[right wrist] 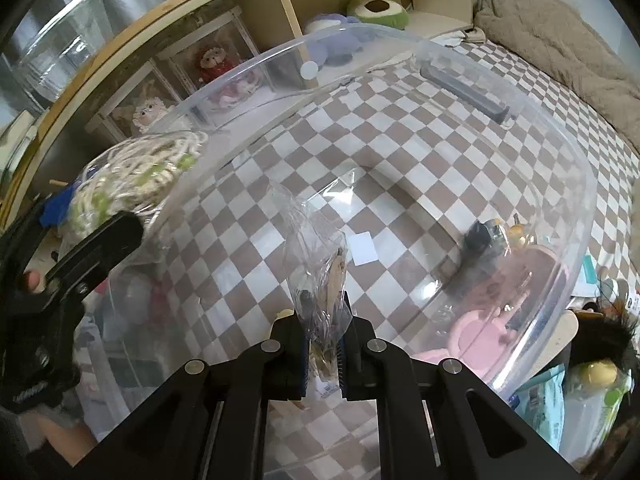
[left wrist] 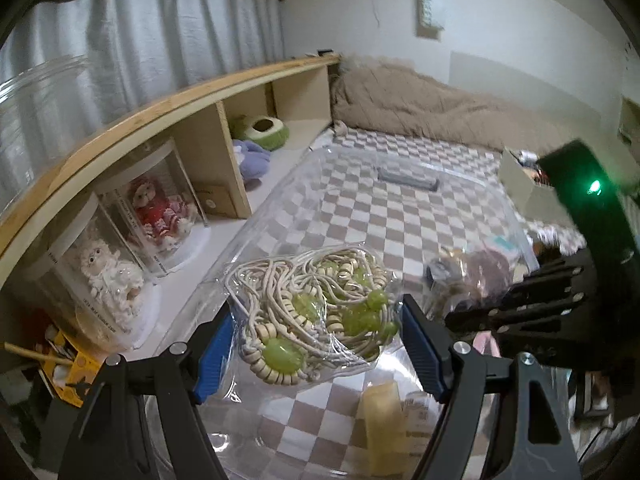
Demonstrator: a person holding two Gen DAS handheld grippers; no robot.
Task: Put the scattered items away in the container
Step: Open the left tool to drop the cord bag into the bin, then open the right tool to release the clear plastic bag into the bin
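Observation:
My left gripper is shut on a clear bag of cream cord and green beads, its blue pads wide apart on the bag's sides. The bag hangs over the near rim of a clear plastic tub standing on the checkered sheet. In the right wrist view the same bag shows at the tub's left rim. My right gripper is shut on a small crumpled clear bag with brownish contents, held above the tub's inside. The left wrist view shows that gripper coming in from the right.
A wooden shelf with dolls in clear cases and plush toys runs along the left. A brown blanket lies at the back. A pink item and a dark one show through the tub's wall; a wipes pack lies outside it.

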